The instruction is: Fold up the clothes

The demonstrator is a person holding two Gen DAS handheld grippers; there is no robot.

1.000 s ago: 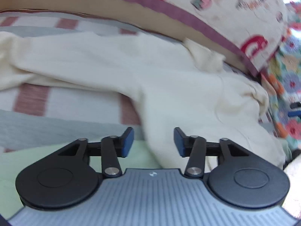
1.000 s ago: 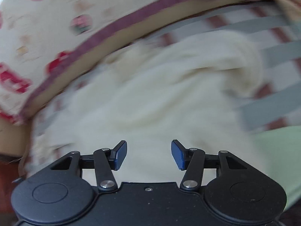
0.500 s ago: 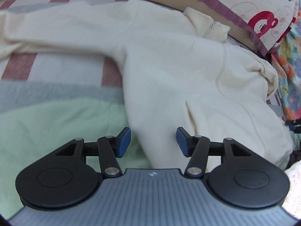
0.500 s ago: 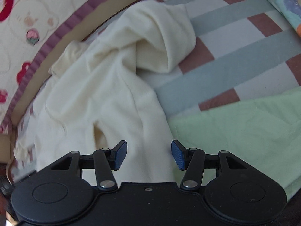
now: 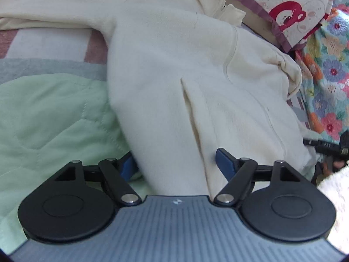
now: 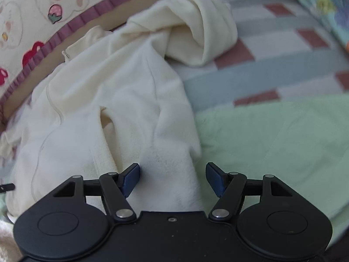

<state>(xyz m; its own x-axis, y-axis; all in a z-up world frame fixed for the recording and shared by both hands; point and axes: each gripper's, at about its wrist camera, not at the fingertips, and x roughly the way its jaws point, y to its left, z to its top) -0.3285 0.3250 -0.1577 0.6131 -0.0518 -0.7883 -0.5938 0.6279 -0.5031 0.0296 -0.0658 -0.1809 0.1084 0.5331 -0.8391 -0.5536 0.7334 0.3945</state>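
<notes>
Fleece garment [image 5: 174, 69], cream, lies spread on the bed with its lower hem toward me and its collar [image 5: 218, 8] up by the printed pillow [image 5: 294, 6]. One sleeve runs out flat across the striped sheet [image 5: 54, 45]; the other sleeve [image 6: 202, 35] is bunched in a loose roll on the striped sheet near the pillow.

My left gripper [image 5: 175, 162] is over the hem, jaws opening. The cloth lies between them; the left pad sits at the garment's side edge, partly hidden by it, and the right pad rests on or just above the fleece beside a vertical fold. Neither pad presses, so nothing is gripped.

My right gripper [image 6: 172, 178] is also parting its jaws, wide apart, over the opposite hem corner. One pad is above the fleece, the other above the green quilt [image 6: 272, 144] just beyond the garment's edge. No grasp here either.

The green quilt underlies the hem on both sides. A floral cloth [image 5: 327, 69] lies beyond the garment at the far right of the left view. No containers are in sight.
</notes>
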